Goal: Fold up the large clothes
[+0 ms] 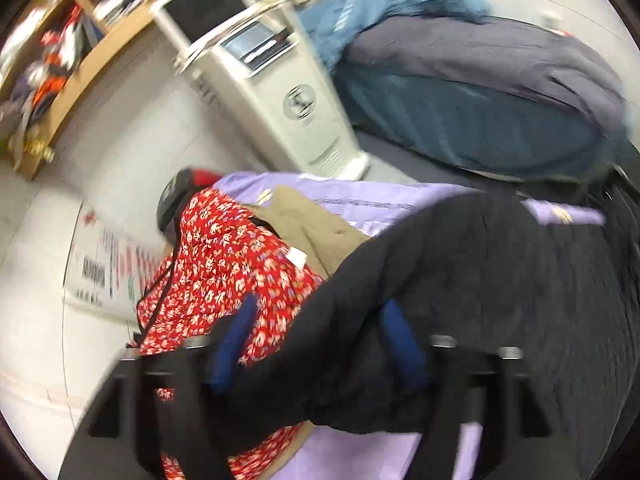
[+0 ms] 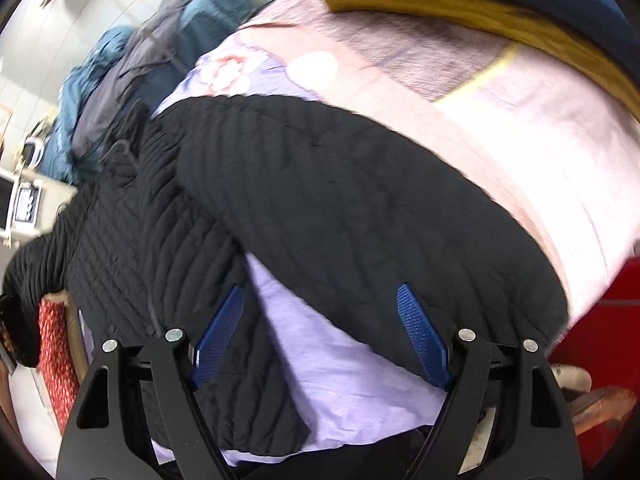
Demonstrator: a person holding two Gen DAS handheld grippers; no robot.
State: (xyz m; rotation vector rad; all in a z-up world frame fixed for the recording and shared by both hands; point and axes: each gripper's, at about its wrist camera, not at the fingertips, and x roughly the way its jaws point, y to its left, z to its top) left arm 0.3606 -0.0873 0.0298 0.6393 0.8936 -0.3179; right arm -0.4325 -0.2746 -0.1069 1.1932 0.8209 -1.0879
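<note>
A black quilted jacket [image 2: 328,200] lies spread on a lilac bedsheet [image 2: 340,364]. One sleeve [image 2: 380,216] is folded across the body. My right gripper [image 2: 320,320] hangs open over the jacket's lower edge with nothing between its blue pads [image 2: 420,332]. In the left wrist view a part of the black jacket [image 1: 460,280] lies between my left gripper's [image 1: 316,336] wide-apart blue fingers [image 1: 236,340]. I cannot tell if it is gripped.
A red floral garment [image 1: 228,264] and a tan garment [image 1: 300,224] lie at the bed's left. A pile of blue and grey bedding [image 1: 480,92] sits at the far end. A white floor air conditioner [image 1: 280,88] and wooden shelves [image 1: 60,52] stand by the wall. A pink blanket [image 2: 520,128] lies to the right.
</note>
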